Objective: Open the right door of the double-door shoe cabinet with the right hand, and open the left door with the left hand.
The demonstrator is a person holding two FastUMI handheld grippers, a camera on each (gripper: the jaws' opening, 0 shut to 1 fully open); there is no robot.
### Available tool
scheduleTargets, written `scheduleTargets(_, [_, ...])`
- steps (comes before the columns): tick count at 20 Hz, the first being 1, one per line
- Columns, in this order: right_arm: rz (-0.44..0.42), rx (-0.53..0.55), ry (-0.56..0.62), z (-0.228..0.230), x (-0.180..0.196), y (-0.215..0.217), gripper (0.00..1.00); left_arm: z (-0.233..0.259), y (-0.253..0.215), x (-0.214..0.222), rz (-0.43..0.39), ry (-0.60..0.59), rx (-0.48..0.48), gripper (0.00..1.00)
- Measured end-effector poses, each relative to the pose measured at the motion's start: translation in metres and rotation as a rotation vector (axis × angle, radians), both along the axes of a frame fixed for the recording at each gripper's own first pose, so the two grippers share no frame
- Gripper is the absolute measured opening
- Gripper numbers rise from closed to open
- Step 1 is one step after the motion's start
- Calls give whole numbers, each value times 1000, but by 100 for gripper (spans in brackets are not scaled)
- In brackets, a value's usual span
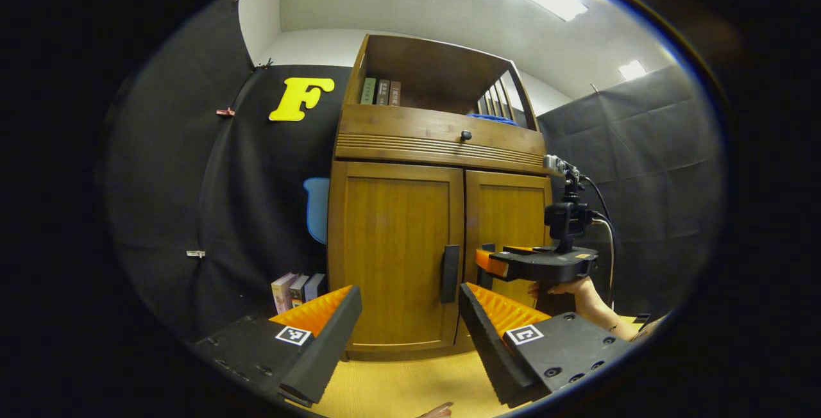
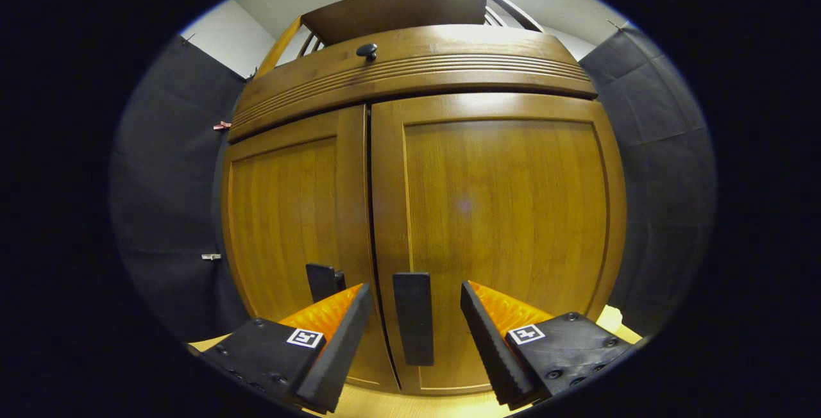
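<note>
1. The right gripper (image 2: 414,347) is spread open, its fingers on either side of the right door's handle (image 2: 414,325) without touching it; placed so, I judge, to close and pull.
2. The left gripper (image 1: 410,334) hangs open, well short of the left door's handle (image 1: 450,274); lined up, likely waiting its turn.
3. Beyond, the shoe cabinet (image 1: 442,133) stands on the floor against the booth wall; both doors are shut.
</note>
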State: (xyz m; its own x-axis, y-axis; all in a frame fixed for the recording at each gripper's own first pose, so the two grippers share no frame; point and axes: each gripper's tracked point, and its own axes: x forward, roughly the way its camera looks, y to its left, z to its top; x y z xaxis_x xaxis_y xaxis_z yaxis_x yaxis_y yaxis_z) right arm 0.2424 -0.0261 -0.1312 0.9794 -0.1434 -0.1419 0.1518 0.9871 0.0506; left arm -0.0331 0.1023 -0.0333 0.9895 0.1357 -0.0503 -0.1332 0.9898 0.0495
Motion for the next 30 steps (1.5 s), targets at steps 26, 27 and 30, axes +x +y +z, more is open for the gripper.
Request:
scheduleTargets(26, [9, -71, 55, -10, -4, 0, 25, 13, 30, -28, 111, -46, -19, 97])
scheduleTargets(27, [32, -66, 58, -7, -14, 0, 25, 15, 24, -28, 106, -47, -18, 94])
scheduleTargets(30, [83, -77, 69, 2, -46, 0, 29, 18, 7, -26, 86, -53, -18, 94])
